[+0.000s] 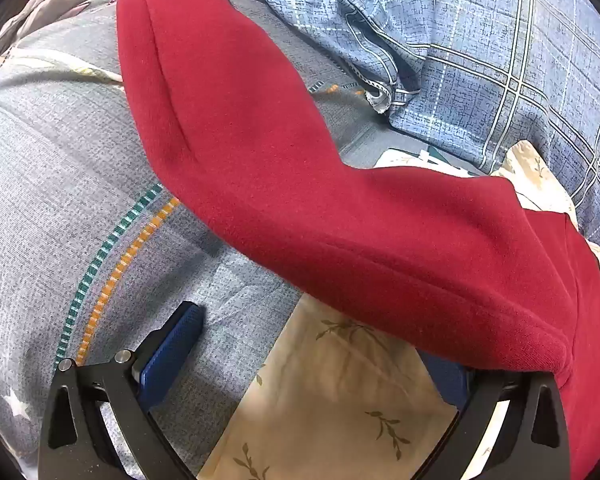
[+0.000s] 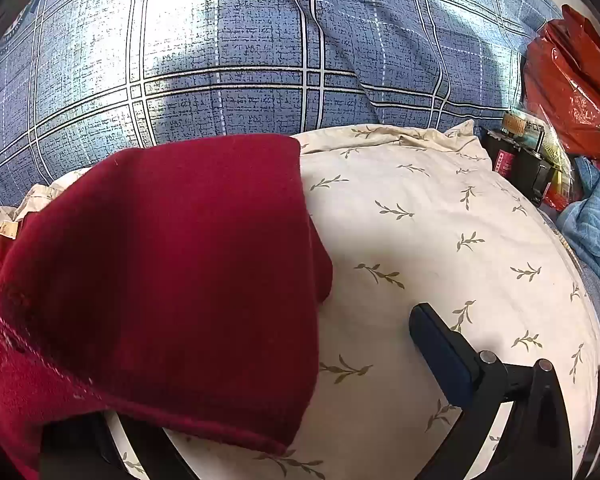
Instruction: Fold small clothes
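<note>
Red garment [image 1: 300, 184] lies on the bed, part on the grey sheet [image 1: 40, 184], part on the cream leaf-print pillow [image 2: 420, 240]. Fleece-like cloth, probably a small sweater; type not certain from these views.

Left hand-held gripper [image 1: 312, 360]: jaws spread wide. Left blue pad [image 1: 176, 344] is bare on the sheet; the right finger is hidden under the garment's lower hem. Nothing pinched. From this gripper the cloth runs up and to the left, a long sleeve-like arm reaching toward the blue plaid quilt [image 1: 500, 60]. Long axis diagonal, near right to far left.

Right hand-held gripper [image 2: 268, 380]: jaws also spread. Right finger [image 2: 444, 352] is clear over the pillow; the left finger is buried under the folded red edge. Whether that finger touches cloth from below cannot be told. The garment body sits to the left of this gripper, with a small tan label [image 2: 9, 229] at its far left.

Judgement: the body is nearer the right gripper, the long arm nearer the left. The next fold likely turns on the left gripper taking the sleeve along its diagonal and carrying it across the body.

Red plastic bag [image 2: 572, 80] and clutter at the far right, well apart.
</note>
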Action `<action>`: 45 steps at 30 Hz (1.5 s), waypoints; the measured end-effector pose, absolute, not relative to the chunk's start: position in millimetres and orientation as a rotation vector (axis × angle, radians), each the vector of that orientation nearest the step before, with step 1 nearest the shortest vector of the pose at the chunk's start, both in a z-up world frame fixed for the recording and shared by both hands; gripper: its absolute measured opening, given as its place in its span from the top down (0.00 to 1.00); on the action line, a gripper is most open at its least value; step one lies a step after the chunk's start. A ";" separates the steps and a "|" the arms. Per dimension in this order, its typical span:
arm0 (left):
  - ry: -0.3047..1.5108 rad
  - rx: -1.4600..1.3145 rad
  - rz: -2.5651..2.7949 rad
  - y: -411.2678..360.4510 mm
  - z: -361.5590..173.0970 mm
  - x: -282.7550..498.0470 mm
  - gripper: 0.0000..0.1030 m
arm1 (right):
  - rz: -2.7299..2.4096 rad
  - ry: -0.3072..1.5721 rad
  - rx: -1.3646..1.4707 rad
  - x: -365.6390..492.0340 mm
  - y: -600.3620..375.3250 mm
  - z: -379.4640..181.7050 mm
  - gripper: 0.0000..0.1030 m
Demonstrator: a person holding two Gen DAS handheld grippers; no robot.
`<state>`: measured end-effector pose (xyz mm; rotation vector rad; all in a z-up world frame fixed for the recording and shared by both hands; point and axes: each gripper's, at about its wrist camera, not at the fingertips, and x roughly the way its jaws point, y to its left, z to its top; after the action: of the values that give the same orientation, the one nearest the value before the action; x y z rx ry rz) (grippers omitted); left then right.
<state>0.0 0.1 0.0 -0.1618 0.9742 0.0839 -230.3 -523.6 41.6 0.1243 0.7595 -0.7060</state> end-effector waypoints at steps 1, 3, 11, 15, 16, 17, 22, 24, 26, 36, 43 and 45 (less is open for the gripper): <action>0.974 -0.160 0.085 0.0 0.0 0.0 0.01 | -0.706 0.759 0.125 -230.4 -523.6 41.6 0.00; 0.974 -0.158 0.086 -0.4 0.0 0.0 0.01 | -0.706 0.759 0.125 -230.3 -523.6 41.6 0.01; 1.011 -0.155 0.077 0.2 0.8 -0.3 0.01 | -0.706 0.759 0.125 -230.4 -523.6 41.6 0.01; 1.062 -0.153 0.040 2.7 8.7 -9.9 0.07 | -0.706 0.758 0.125 -230.5 -523.6 41.5 0.01; 1.046 -0.130 0.046 1.9 13.5 -13.6 0.11 | -0.706 0.758 0.125 -230.4 -523.6 41.6 0.01; 1.026 -0.097 0.054 0.4 24.0 -13.1 0.11 | -0.706 0.759 0.124 -230.2 -523.6 41.7 0.00; 0.910 -0.042 0.023 -11.3 66.6 -48.4 0.10 | -0.707 0.762 0.123 -229.4 -523.8 41.5 0.01; 0.858 -0.037 0.006 -18.9 83.8 -66.3 0.10 | -0.709 0.770 0.124 -228.6 -523.0 42.6 0.01; 0.825 -0.019 -0.015 -26.0 96.6 -86.5 0.10 | -0.691 0.798 0.136 -231.3 -521.5 44.6 0.00; 0.734 0.122 -0.165 -83.9 122.2 -156.1 0.10 | -0.581 0.731 0.266 -322.8 -450.2 85.6 0.00; 0.768 0.099 -0.231 -93.4 128.7 -166.7 0.10 | -0.404 0.699 0.114 -323.5 -356.1 113.0 0.00; 0.802 0.095 -0.249 -96.3 127.3 -166.1 0.10 | -0.356 0.699 0.090 -316.0 -332.5 114.1 0.00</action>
<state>-166.1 -96.3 127.3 0.0947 0.8023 -0.2488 -316.0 -332.5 114.1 0.0900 0.6986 -0.3556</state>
